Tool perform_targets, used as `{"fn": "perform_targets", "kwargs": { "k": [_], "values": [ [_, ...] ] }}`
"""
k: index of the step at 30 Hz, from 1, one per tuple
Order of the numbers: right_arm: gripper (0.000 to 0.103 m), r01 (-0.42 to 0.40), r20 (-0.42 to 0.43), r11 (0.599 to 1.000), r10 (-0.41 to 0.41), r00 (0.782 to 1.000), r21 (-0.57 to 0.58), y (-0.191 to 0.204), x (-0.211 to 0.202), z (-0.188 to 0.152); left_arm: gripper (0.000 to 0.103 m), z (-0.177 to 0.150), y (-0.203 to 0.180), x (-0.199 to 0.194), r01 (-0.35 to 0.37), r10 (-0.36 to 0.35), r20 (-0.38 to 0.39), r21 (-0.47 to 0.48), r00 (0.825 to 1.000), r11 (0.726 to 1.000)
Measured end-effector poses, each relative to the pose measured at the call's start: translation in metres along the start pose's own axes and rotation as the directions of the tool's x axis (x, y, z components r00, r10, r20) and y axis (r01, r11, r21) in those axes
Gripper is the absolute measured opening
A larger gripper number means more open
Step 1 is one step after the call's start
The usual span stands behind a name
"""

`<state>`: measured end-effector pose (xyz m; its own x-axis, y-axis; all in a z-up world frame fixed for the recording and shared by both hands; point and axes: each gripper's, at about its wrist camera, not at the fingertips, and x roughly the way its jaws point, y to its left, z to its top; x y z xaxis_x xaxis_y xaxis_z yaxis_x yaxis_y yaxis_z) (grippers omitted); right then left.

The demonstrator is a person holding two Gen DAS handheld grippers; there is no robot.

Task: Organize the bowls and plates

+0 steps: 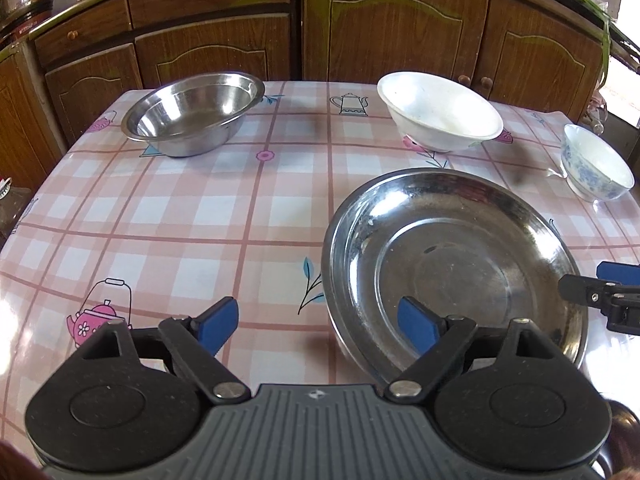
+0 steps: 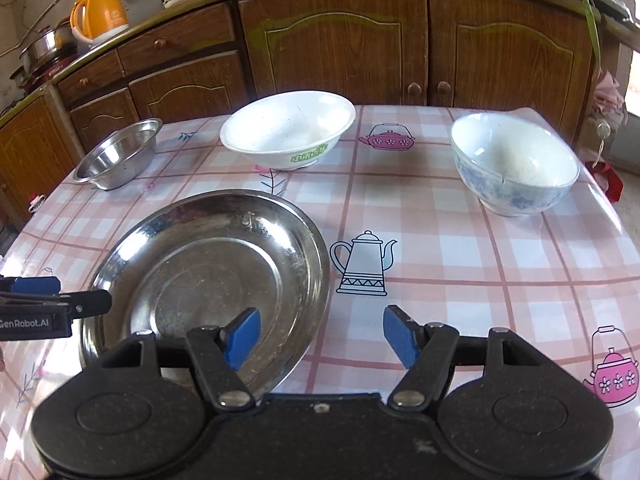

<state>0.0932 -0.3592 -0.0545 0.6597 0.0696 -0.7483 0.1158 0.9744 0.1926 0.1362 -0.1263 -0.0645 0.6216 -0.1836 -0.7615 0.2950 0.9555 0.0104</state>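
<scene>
The table (image 1: 168, 220) was covered with a glossy plastic cloth, pink and white checks, printed with small teapots and flowers. Four dishes stood on it, all apart from each other.

Nearest to both grippers lay the steel plate (image 1: 452, 268), round, shallow and wide, with a flat middle ring and a scratched, dull-shining surface. At the far left stood the steel bowl (image 1: 192, 114), deeper, with a thin flat rim turned outward and a mirror-like inside. To the right of it, at the far side, was the white bowl (image 1: 440, 114), smooth and matte, wide and low, with a green printed mark on its wall in the right wrist view. At the far right stood the blue-patterned bowl (image 2: 514, 164), of glazed ceramic, taller and rounder, on a small foot, white inside.

The left gripper (image 1: 318, 324) was wide open and held nothing; its right blue pad was over the near left part of the steel plate, its left pad over bare cloth, so the plate's left rim lay between them. The right gripper (image 2: 320, 338) was also wide open and empty, with its left pad over the plate's near right part and its right pad over the cloth. The pads looked flat, blue and rubbery, on black jointed arms.

Behind the table stood brown wooden cabinets (image 2: 340, 52) with arched panel doors and round knobs.
</scene>
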Motion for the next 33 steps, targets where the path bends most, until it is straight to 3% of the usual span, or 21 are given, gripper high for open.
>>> {"fn": "perform_targets", "kwargs": {
  "k": [4,9,13,16,17,19,21,24,33],
  "values": [
    [0.081,-0.003,-0.012,1.000,0.003,1.000,-0.007,0.002,0.008,0.002,0.087,0.004,-0.003,0.008,0.011,-0.011,-0.002,0.013,1.000,1.000],
    [0.081,-0.024,-0.043,1.000,0.023,0.999,-0.014,0.004,0.020,0.000,0.073,0.008,-0.008,0.015,0.030,-0.030,-0.008,0.032,1.000,0.999],
    [0.081,-0.038,-0.025,0.999,0.037,0.999,-0.021,0.004,0.022,-0.001,0.045,0.009,-0.010,0.024,0.042,-0.041,-0.026,0.043,0.999,0.998],
    [0.063,-0.052,-0.009,0.998,0.052,0.999,-0.019,0.007,0.023,-0.002,0.036,0.008,-0.013,0.024,0.057,-0.057,-0.010,0.051,0.998,0.997],
    [0.049,-0.056,-0.005,0.998,0.056,0.998,-0.028,0.009,0.023,-0.002,0.032,0.009,-0.014,0.023,0.059,-0.058,-0.002,0.054,0.998,0.997],
    [0.048,-0.034,0.005,0.999,0.034,0.999,-0.041,0.011,0.023,-0.002,0.027,0.011,-0.014,0.022,0.060,-0.060,-0.002,0.050,0.998,0.997],
    [0.038,-0.027,0.010,0.999,0.028,1.000,-0.019,0.007,0.022,-0.002,0.024,0.012,-0.011,0.022,0.068,-0.068,-0.003,0.038,0.998,0.997],
    [0.032,-0.032,0.023,0.999,0.032,0.999,0.012,0.003,0.018,0.000,0.022,0.013,-0.008,0.018,0.080,-0.080,0.005,0.029,0.997,0.996],
    [0.032,-0.012,0.106,1.000,0.014,0.994,-0.024,0.018,-0.010,0.009,0.022,0.027,-0.004,-0.002,0.082,-0.084,0.062,0.023,0.995,0.996]
  ]
}}
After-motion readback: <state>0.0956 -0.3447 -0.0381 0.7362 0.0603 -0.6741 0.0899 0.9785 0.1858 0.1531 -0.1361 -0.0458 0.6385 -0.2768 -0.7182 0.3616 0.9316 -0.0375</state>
